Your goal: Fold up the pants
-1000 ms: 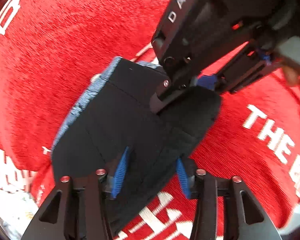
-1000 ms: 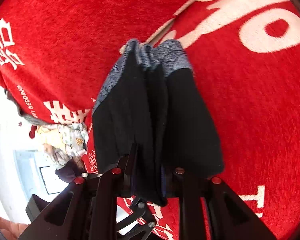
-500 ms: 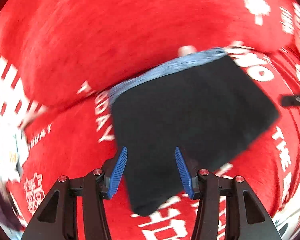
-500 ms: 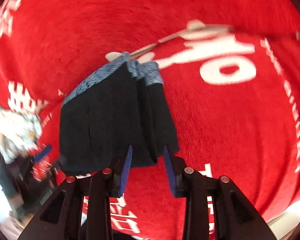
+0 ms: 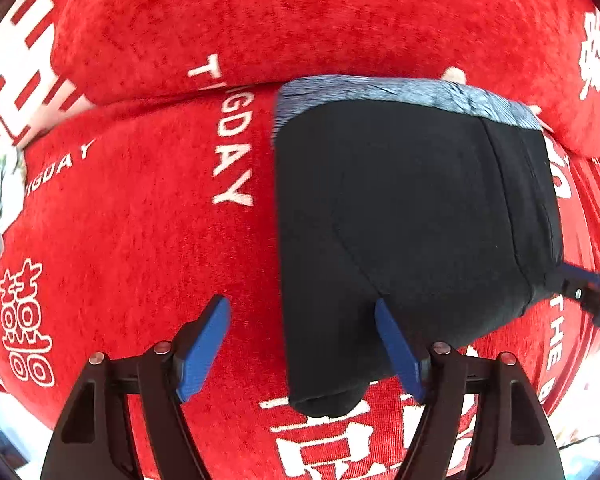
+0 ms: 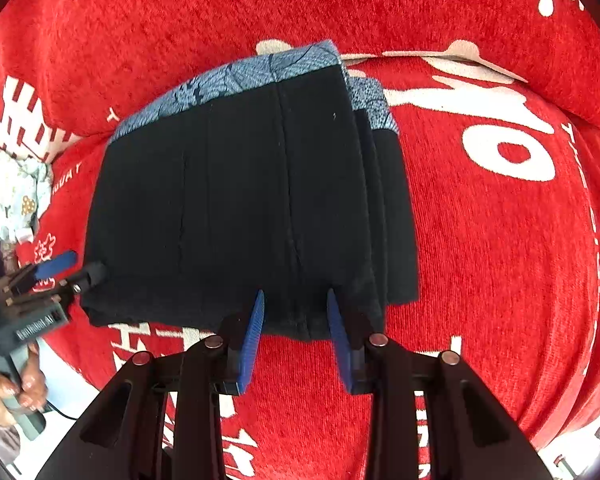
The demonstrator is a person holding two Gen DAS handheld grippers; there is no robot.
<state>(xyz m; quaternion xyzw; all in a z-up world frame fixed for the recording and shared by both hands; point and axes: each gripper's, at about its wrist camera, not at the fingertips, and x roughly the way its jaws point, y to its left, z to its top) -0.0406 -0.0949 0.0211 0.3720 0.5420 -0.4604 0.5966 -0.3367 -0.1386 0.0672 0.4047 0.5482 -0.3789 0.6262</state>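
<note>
Red cover [image 5: 140,220] with white lettering fills both views, and the pants [image 5: 400,220], folded into a black block with a blue-grey waistband, lie flat on it. Left gripper [image 5: 302,344] has just been opening: jaws wide, hem edge between them, pads not pressing. Right gripper [image 6: 296,336] is partly open over the near hem, gripping nothing. Only the right view shows a hand [image 6: 16,392] on the left gripper's handle, and patterned cloth [image 6: 12,192] at the edge.

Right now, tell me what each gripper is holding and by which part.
Nothing is held. The left gripper, its jaws just opened, and the right gripper both stand open over the near edge of the folded pants, which lie on the red cover.
</note>
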